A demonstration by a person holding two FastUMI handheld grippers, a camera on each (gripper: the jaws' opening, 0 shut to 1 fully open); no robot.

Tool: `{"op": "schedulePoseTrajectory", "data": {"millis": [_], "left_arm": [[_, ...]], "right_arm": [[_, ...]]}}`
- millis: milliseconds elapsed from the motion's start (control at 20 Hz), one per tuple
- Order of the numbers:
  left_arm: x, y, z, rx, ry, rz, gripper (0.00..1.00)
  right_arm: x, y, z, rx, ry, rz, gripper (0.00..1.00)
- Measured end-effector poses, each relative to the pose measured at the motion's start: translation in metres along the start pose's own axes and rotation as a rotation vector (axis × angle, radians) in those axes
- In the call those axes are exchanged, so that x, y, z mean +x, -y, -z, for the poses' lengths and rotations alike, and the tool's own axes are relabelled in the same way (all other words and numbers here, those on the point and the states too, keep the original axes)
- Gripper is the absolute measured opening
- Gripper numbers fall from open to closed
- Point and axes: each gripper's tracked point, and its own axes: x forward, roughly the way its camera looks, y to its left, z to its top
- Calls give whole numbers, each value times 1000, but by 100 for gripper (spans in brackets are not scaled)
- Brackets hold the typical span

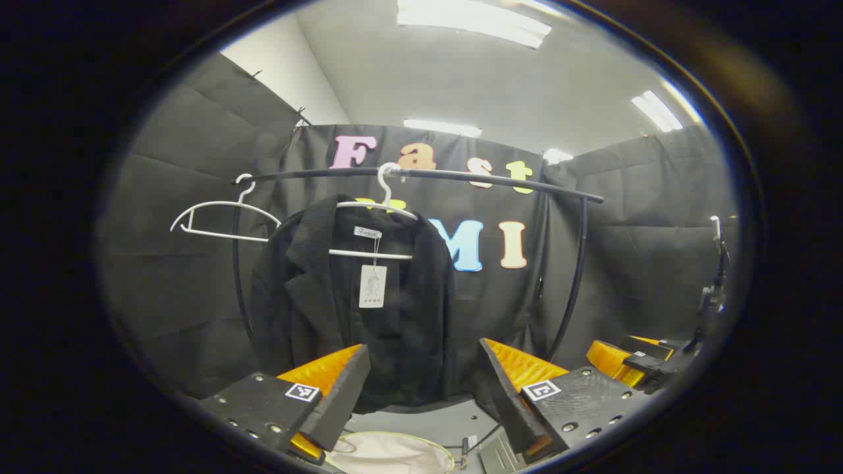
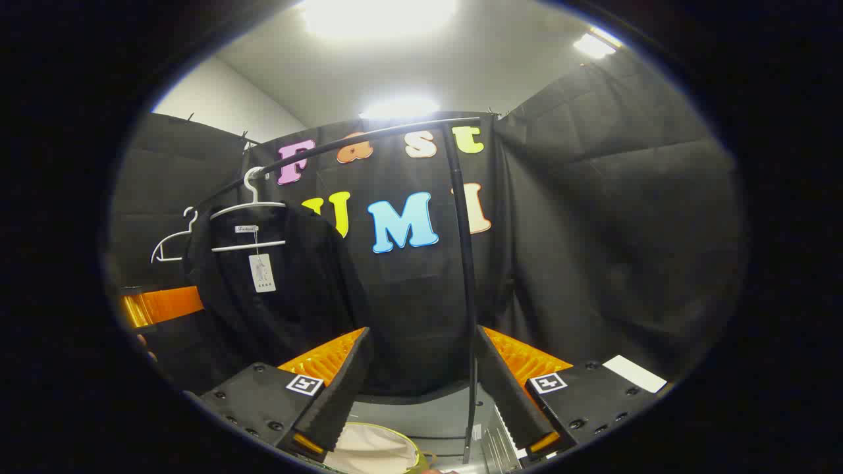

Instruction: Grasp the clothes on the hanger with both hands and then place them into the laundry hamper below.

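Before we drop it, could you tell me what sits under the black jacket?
Below the black jacket a pale laundry hamper stands on the grey floor; its inside is cut off.

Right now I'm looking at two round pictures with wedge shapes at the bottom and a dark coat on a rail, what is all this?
These are two fisheye cameras, one riding on each of two hand-held two-finger grippers. The wedges at the bottom of the left gripper view are the left gripper, open and holding nothing; those in the right gripper view are the right gripper, also open and empty. Ahead, a black jacket with a white paper tag hangs on a white hanger from a curved black metal rail. An empty white hanger hangs beside it. Below, between the fingers, shows the pale-lined round laundry hamper, where the jacket should go.
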Motion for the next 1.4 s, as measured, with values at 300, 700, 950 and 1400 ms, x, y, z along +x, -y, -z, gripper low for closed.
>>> {"op": "schedulePoseTrajectory", "data": {"millis": [300, 700, 950, 1400], "left_arm": [[-1, 1, 7, -43, -35, 7, 96], [0, -2, 10, -61, -41, -40, 95], [0, -3, 13, -71, -41, -50, 95], [2, -14, 23, -14, -56, -93, 95]], "right_arm": [[-1, -3, 3, -9, -9, -5, 98], [-5, 0, 6, -12, -19, 1, 98], [-5, 0, 12, -14, -40, 7, 98], [-3, -8, 17, -55, -76, 12, 98]]}}
